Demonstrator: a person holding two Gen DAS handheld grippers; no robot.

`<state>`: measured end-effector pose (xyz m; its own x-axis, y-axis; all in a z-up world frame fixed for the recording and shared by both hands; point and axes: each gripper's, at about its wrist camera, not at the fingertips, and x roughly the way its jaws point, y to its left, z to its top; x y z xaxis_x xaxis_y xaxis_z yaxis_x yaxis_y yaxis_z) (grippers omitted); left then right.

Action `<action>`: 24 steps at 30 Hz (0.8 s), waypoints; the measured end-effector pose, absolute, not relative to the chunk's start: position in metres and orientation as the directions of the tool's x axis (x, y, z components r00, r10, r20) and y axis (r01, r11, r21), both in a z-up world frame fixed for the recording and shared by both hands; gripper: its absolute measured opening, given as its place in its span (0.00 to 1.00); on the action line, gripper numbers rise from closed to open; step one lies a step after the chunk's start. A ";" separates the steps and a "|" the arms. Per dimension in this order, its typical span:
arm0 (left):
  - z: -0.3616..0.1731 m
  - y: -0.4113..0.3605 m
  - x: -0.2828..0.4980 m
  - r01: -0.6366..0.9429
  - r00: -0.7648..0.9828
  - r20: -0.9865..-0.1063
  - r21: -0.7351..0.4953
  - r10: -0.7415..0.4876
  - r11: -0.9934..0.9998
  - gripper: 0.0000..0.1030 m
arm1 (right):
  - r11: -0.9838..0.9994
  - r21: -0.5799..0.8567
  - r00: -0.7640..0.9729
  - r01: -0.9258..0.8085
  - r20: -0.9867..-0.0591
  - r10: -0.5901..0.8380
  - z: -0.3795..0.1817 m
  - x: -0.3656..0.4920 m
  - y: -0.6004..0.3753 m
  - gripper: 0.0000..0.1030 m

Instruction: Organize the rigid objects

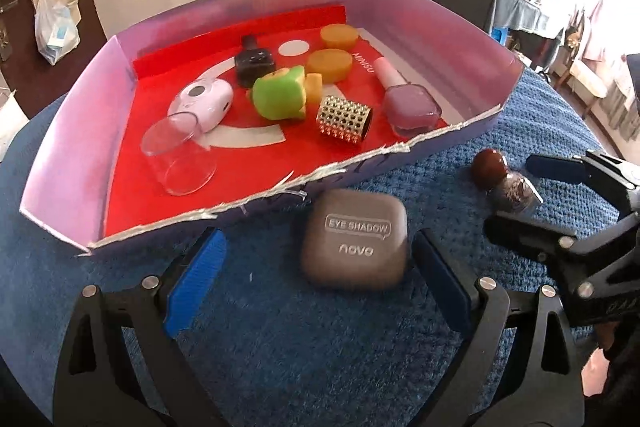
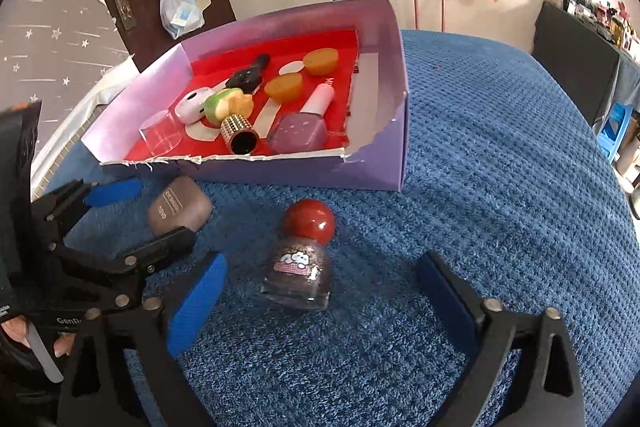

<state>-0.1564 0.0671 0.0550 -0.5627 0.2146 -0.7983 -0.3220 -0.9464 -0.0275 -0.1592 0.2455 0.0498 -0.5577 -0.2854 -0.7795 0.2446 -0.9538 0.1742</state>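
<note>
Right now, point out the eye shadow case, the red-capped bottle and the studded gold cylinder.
eye shadow case [image 1: 355, 241]: left wrist view, middle of its lid.
red-capped bottle [image 2: 298, 277]: right wrist view, its clear body, on the label.
studded gold cylinder [image 1: 343, 118]: left wrist view, its studded side.

A desk covered with a blue textured cloth [image 2: 500, 187] carries everything. A shallow purple cardboard tray [image 1: 72, 163] with a torn front edge sits on it. Just in front of the tray a brown eyeshadow case [image 1: 354, 239] lies flat, and near it, apart from both, stands a small glitter bottle [image 2: 300, 267] with a round red cap.
</note>
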 end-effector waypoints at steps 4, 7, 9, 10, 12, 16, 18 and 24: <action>0.051 0.069 -0.161 -0.333 -0.545 -0.807 -0.040 0.227 -0.942 0.82 | -0.956 0.139 -0.562 0.259 -0.783 -0.266 0.049 -0.160 0.240 0.77; 0.051 0.072 -0.162 -0.337 -0.551 -0.803 -0.034 0.227 -0.941 0.81 | -0.959 0.075 -0.576 0.275 -0.785 -0.227 0.048 -0.158 0.233 0.69; 0.051 0.073 -0.161 -0.341 -0.557 -0.798 -0.033 0.230 -0.939 0.74 | -0.958 0.024 -0.589 0.285 -0.784 -0.195 0.047 -0.155 0.228 0.56; 0.052 0.073 -0.160 -0.348 -0.558 -0.795 -0.037 0.238 -0.937 0.65 | -0.956 0.009 -0.594 0.295 -0.781 -0.191 0.046 -0.154 0.226 0.50; 0.054 0.077 -0.159 -0.363 -0.557 -0.791 -0.042 0.253 -0.931 0.53 | -0.951 0.013 -0.593 0.309 -0.779 -0.204 0.047 -0.152 0.225 0.45; 0.056 0.083 -0.158 -0.383 -0.560 -0.784 -0.042 0.268 -0.923 0.47 | -0.944 0.027 -0.590 0.329 -0.775 -0.228 0.048 -0.149 0.223 0.35; 0.057 0.085 -0.155 -0.392 -0.558 -0.782 -0.048 0.278 -0.919 0.47 | -0.943 0.027 -0.591 0.331 -0.773 -0.230 0.049 -0.147 0.224 0.34; 0.072 0.080 -0.144 -0.390 -0.582 -0.754 -0.069 0.304 -0.918 0.47 | -0.943 0.065 -0.618 0.326 -0.740 -0.264 0.062 -0.139 0.228 0.34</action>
